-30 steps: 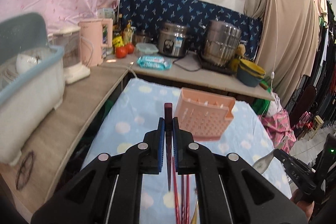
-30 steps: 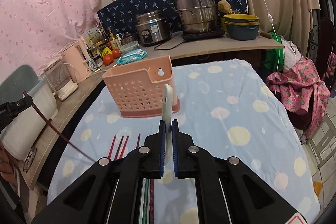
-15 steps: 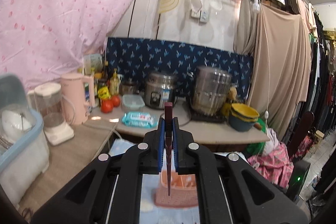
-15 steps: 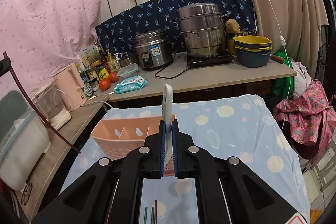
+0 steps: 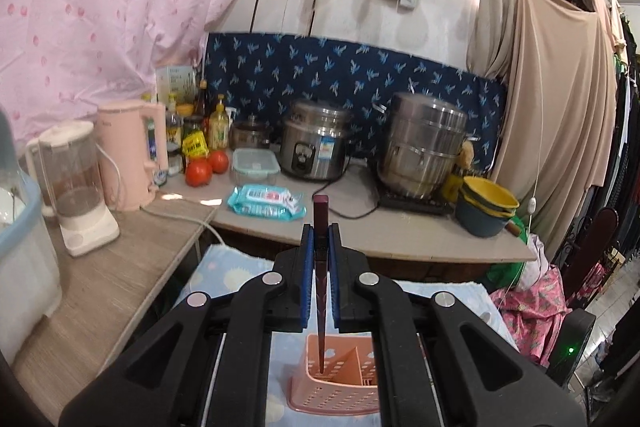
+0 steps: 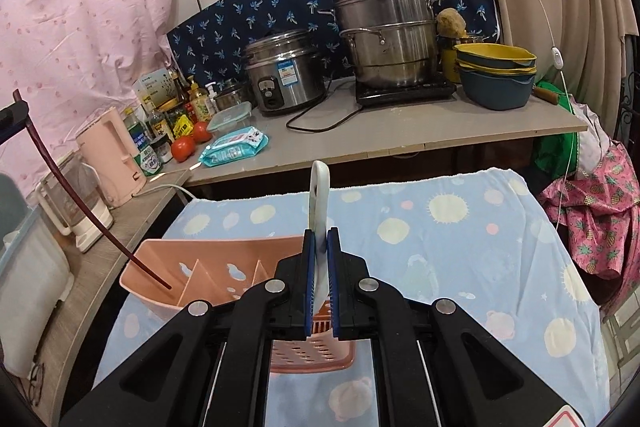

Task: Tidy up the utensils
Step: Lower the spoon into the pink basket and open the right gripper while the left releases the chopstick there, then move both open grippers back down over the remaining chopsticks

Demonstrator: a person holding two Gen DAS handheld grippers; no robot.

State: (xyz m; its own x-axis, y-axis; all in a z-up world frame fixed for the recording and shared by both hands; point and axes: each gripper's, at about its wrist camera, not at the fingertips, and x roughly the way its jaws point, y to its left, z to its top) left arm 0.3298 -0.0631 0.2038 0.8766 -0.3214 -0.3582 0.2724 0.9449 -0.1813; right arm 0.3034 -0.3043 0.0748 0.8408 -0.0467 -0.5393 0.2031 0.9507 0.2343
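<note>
The pink utensil caddy (image 6: 224, 279) sits near the left edge of the cloth-covered table (image 6: 460, 235), directly beneath both my grippers. My left gripper (image 5: 320, 247), clamped on an upright dark red chopstick (image 5: 320, 291), has its tip already in the caddy's left compartment; my right gripper (image 6: 320, 251) grips a white handle (image 6: 319, 203) above the right side.

The right gripper (image 6: 321, 255) pinches a white utensil handle (image 6: 320, 195) upright; just below-left sits the pink caddy (image 6: 208, 279), a dark red chopstick (image 6: 80, 211) apparently dipping into its leftmost compartment
</note>
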